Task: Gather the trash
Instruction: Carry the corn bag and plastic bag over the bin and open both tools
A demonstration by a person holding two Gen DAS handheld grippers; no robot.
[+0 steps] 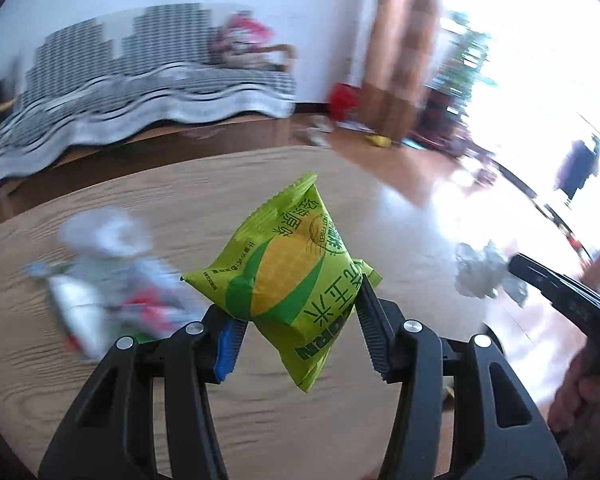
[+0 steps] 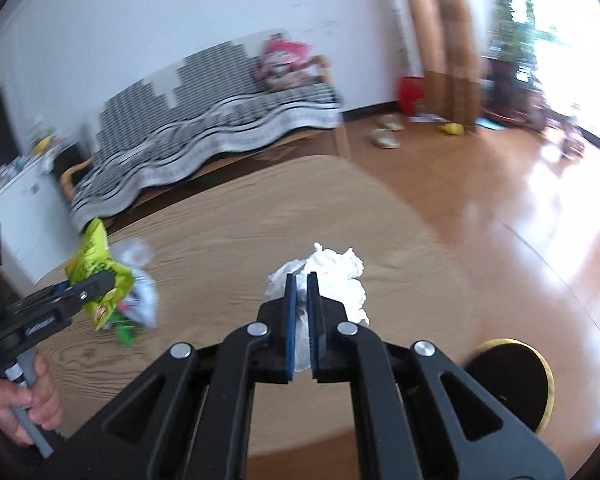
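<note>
My left gripper (image 1: 300, 312) is shut on a green and yellow corn snack packet (image 1: 284, 276) and holds it above the round wooden table (image 1: 260, 420). My right gripper (image 2: 302, 284) is shut on a crumpled white tissue (image 2: 332, 276) and holds it over the table (image 2: 220, 240). The right gripper with the tissue also shows at the right edge of the left wrist view (image 1: 484, 272). The left gripper with the packet (image 2: 96, 268) shows at the left of the right wrist view. A pile of crumpled plastic wrappers (image 1: 104, 280) lies on the table to the left.
The wrapper pile also shows in the right wrist view (image 2: 140, 292). A striped sofa (image 2: 204, 128) stands beyond the table. A round black and yellow stool (image 2: 512, 380) stands on the wooden floor at the table's right. Slippers (image 2: 386, 132) lie on the floor.
</note>
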